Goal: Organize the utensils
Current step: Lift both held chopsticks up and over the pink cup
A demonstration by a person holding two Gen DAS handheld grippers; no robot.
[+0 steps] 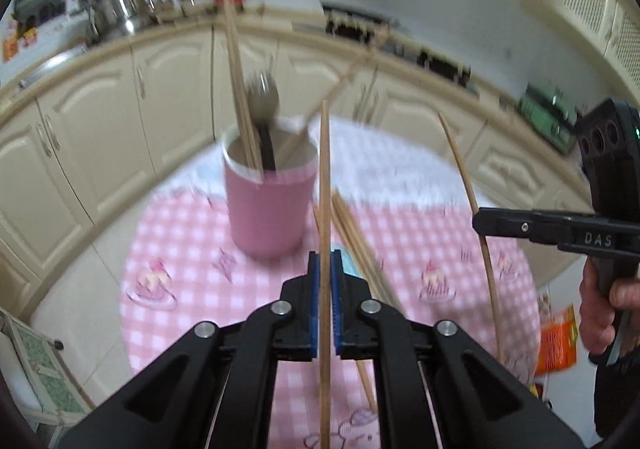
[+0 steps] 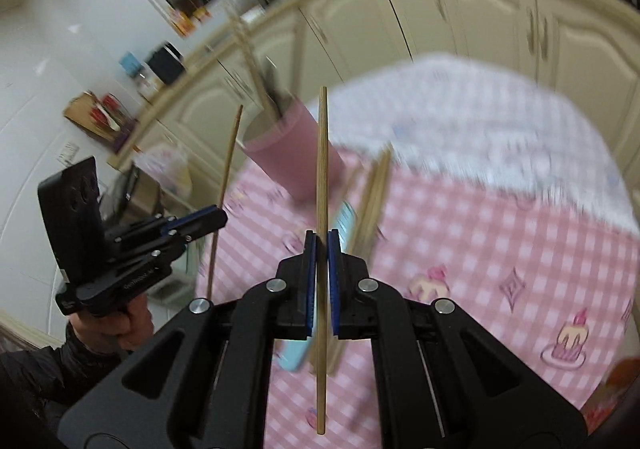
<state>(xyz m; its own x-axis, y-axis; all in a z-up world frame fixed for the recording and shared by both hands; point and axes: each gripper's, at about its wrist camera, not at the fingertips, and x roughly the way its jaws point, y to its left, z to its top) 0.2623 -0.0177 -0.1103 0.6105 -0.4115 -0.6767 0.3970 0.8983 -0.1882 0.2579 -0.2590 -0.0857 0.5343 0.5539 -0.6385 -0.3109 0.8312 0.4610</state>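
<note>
Between my left gripper's (image 1: 325,277) blue pads sits one chopstick (image 1: 325,209), pinched, long axis upright and running straight along the fingers. Same on the other side: my right gripper (image 2: 321,261) is pinching its own chopstick (image 2: 322,209), also near vertical, tip up. Seen from the left camera, the right gripper (image 1: 520,227) shows edge-on with its stick (image 1: 476,217) passing through the tips.

Pink cup (image 1: 268,205) stands on the checked tablecloth (image 1: 420,241), ahead and slightly left of the left fingers, near but not touching. It already holds several chopsticks (image 1: 240,97) and a spoon (image 1: 264,99) with a dark handle. More loose chopsticks (image 1: 360,245) lie flat on the cloth just right of the cup, partly over a light blue case (image 2: 340,225). Frames are motion-blurred, so small details are unclear.

My read: both sticks are lifted clear of the table and are meant for the cup. Left gripper looks nearer to the cup mouth; from the right camera the cup (image 2: 292,153) sits ahead and to the left, farther off. Key relation: each stick is held about mid-length, lower end below the fingers, so the lower tip must go over the rim and drop down. Risk: clipping the sticks that already lean out.
</note>
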